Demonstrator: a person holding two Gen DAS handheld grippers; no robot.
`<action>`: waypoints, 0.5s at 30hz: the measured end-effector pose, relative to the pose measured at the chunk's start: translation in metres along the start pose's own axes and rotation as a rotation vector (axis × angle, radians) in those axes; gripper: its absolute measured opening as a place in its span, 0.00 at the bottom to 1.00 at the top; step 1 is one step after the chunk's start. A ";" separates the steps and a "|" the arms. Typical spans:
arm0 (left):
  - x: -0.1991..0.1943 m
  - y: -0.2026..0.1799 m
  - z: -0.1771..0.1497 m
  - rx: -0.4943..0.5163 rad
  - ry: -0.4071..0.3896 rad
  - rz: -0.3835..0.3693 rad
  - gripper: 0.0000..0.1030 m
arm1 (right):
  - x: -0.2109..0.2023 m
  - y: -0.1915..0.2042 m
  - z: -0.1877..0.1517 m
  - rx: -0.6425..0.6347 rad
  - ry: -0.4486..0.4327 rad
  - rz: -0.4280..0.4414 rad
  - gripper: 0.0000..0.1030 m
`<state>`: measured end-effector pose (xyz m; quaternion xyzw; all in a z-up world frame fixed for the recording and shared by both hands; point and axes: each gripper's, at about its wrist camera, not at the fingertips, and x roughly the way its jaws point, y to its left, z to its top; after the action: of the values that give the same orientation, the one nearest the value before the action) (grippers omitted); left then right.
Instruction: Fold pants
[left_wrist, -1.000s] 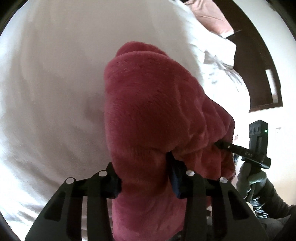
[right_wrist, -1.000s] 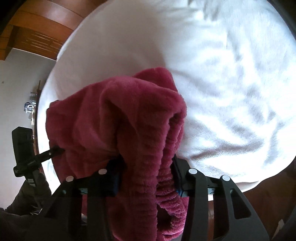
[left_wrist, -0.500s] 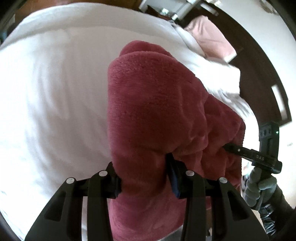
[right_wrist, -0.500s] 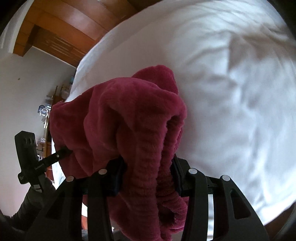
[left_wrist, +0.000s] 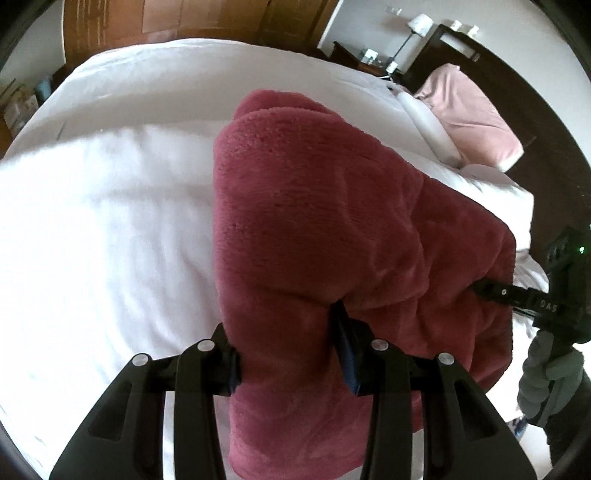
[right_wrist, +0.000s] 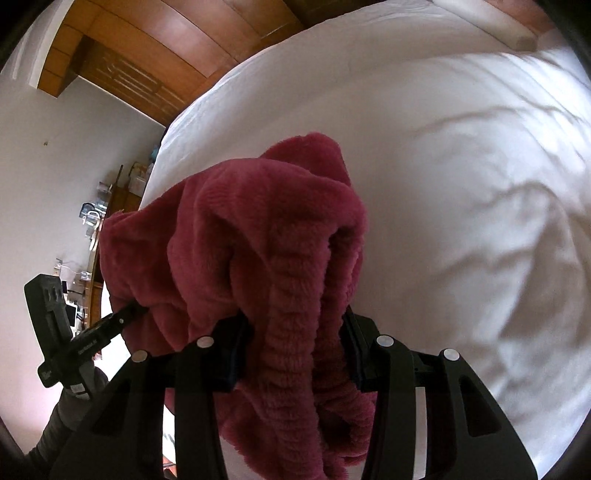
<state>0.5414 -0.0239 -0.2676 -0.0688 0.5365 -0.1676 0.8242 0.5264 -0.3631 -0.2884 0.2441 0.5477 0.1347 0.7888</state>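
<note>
- Two hand-held grippers grip one pair of fleecy dark-red pants, bunched and hanging over a white bed.
- Left hand-held gripper: its jaws pinch a thick fold of the pants between them; the fabric fills the gap, bulges up ahead of the fingers and hangs down below them.
- Left of this gripper the bed sheet spreads wide; ahead and to its right a pink pillow lies at the head of the bed, against a dark headboard.
- Far right in the left wrist view, the right hand-held gripper bites into the other edge of the pants, held by a gloved hand.
- In the right wrist view, the left hand-held gripper sits far left, its tip buried in the edge of the pants.
- Right hand-held gripper: its jaws clamp a ribbed band of the pants, which runs down between the fingers and folds over below them.
- Right of this gripper the rumpled white bed fills the view; whether the hanging end of the pants touches it I cannot tell.
</note>
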 end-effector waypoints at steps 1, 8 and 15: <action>0.005 -0.001 0.004 -0.002 0.001 0.007 0.40 | 0.005 0.001 0.007 -0.004 0.004 -0.002 0.43; 0.034 0.007 0.031 -0.020 0.009 0.033 0.40 | 0.021 -0.017 0.036 -0.011 0.019 -0.011 0.43; 0.058 0.015 0.051 -0.010 0.020 0.061 0.40 | 0.042 -0.035 0.045 0.008 0.038 -0.037 0.43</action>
<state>0.6120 -0.0335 -0.3014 -0.0547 0.5475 -0.1407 0.8231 0.5814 -0.3830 -0.3276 0.2345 0.5675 0.1223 0.7797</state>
